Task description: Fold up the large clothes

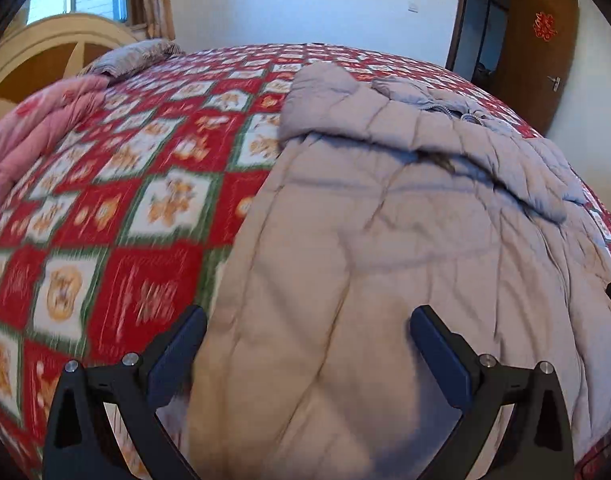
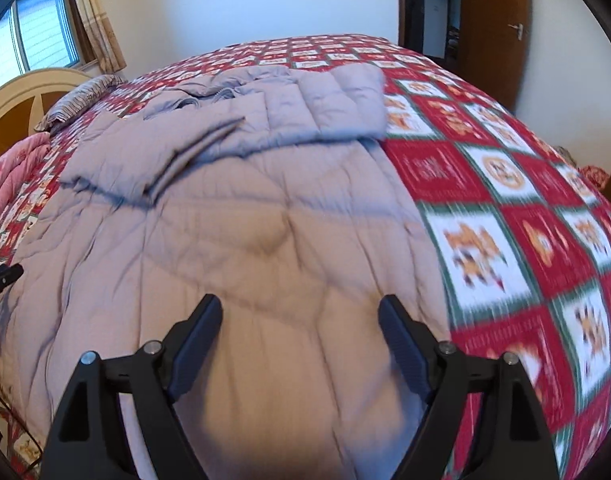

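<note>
Grey quilted coat [image 1: 385, 248] spread on a red patterned bedspread [image 1: 145, 184].

The left gripper [image 1: 307, 354] hangs over the coat's near end with its fingers [image 1: 177, 360] spread wide and nothing between them. One sleeve lies folded across the coat's upper part. A pink quilt [image 1: 37, 132] lies bunched at the bed's left edge.

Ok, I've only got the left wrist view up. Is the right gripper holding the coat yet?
Observer: No. The right gripper is open above the grey coat, with nothing between its fingers.
Operator: Which part of the coat is it over?
Observer: The lower part, close to the coat's right edge. The red checked bedspread shows just to the right of that edge.
</note>
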The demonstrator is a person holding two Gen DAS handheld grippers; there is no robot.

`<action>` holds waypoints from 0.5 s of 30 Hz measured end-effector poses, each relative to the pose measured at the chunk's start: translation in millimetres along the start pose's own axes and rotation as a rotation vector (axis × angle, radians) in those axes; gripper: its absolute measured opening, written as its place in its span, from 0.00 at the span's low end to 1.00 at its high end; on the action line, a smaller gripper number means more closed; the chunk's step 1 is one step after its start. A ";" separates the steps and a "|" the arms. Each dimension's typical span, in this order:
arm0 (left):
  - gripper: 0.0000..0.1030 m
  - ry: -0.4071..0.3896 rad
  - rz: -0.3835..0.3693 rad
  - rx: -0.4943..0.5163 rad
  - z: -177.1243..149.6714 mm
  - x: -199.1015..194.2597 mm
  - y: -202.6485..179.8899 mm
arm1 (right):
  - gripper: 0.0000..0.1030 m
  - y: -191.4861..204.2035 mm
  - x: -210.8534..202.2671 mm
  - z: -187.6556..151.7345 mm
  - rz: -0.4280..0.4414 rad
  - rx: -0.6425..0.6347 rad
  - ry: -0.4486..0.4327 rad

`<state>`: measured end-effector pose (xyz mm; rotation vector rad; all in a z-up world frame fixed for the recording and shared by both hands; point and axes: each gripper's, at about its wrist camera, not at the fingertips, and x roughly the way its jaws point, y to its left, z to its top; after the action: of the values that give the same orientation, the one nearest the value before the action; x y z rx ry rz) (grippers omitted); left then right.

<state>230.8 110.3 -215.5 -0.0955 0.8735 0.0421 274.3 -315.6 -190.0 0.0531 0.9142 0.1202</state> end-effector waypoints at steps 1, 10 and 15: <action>0.99 0.000 -0.003 -0.015 -5.4 -2.6 5.1 | 0.82 -0.8 -3.0 -4.8 0.000 0.003 -0.002; 0.99 0.004 -0.048 -0.112 -42.1 -18.5 36.5 | 0.82 -10.6 -39.9 -42.3 -0.001 0.028 -0.033; 0.99 -0.010 -0.089 -0.091 -51.4 -23.4 32.7 | 0.82 -16.3 -57.1 -63.1 -0.003 0.059 -0.033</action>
<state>174.1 137.7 -232.5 -0.2195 0.8567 -0.0008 191.2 -339.2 -185.2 0.1082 0.8846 0.0889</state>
